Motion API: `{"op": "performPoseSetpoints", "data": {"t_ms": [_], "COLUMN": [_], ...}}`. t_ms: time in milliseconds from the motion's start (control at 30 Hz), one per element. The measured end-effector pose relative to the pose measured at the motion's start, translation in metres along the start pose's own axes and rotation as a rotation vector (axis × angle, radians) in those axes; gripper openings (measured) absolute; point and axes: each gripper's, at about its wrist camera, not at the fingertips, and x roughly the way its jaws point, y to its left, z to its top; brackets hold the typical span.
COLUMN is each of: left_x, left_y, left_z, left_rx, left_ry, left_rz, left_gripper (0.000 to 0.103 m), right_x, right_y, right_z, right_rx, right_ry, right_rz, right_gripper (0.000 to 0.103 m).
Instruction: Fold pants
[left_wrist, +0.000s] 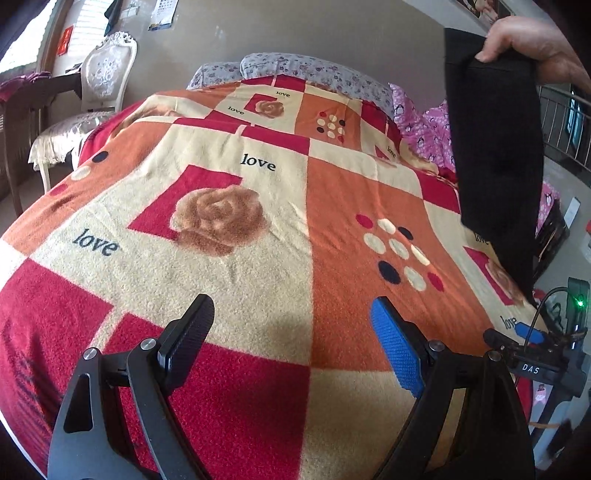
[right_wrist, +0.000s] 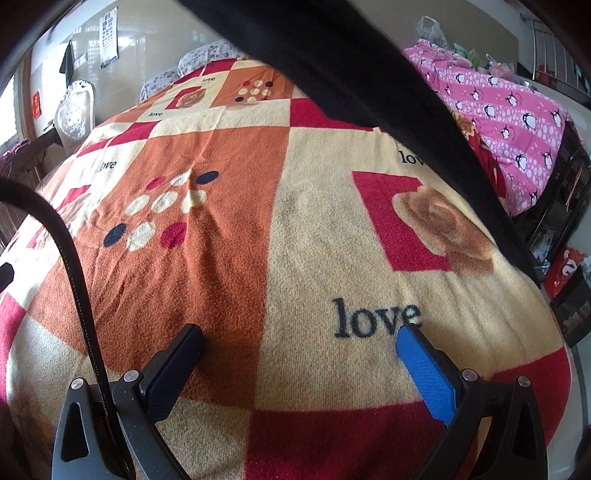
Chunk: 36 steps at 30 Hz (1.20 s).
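I am holding my left claw low over the near edge of the bed, its jaws spread wide with nothing between them. My right claw is hovering just the same over the near right part of the bed, jaws apart and empty, the blanket's "love" lettering showing between its fingers. So neither claw is gripping anything.

The pants are not lying on the bed. In the left view they are hanging as a dark, already doubled length off the right side, pinched at the top by a bare hand; whose hand, I cannot tell. Their lower end is dangling near the bed's right edge. In the right view the pants are crossing overhead as a black band from the top down toward the right edge.

I judge the step to be laying them out flat before any fold. To do it well, I am thinking the cloth should come down onto the open middle of the blanket, lower end first, so that it drapes straight and does not bunch. Each claw should take a corner of the waistband, clamp through all layers, and pull gently apart to keep the edge taut.

Farther off, pillows are sitting at the head of the bed, a pink quilt is piled at the far right corner, and a white chair is standing by the far left side.
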Motion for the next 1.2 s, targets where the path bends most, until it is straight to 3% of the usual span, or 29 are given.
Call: {"op": "performPoseSetpoints", "data": {"t_ms": [300, 1200], "left_x": [-0.008, -0.001], "left_y": [0.000, 0.012], "left_z": [0.001, 0.004], "left_rx": [0.017, -0.023], "left_ry": [-0.029, 0.002], "left_rz": [-0.013, -0.025], "left_gripper": [0.087, 0.087], "right_x": [0.000, 0.000], "right_y": [0.000, 0.000], "right_z": [0.000, 0.000], "right_rx": [-0.001, -0.001], "right_ry": [0.000, -0.001], "right_rz": [0.001, 0.002], "right_gripper": [0.103, 0.103]}}
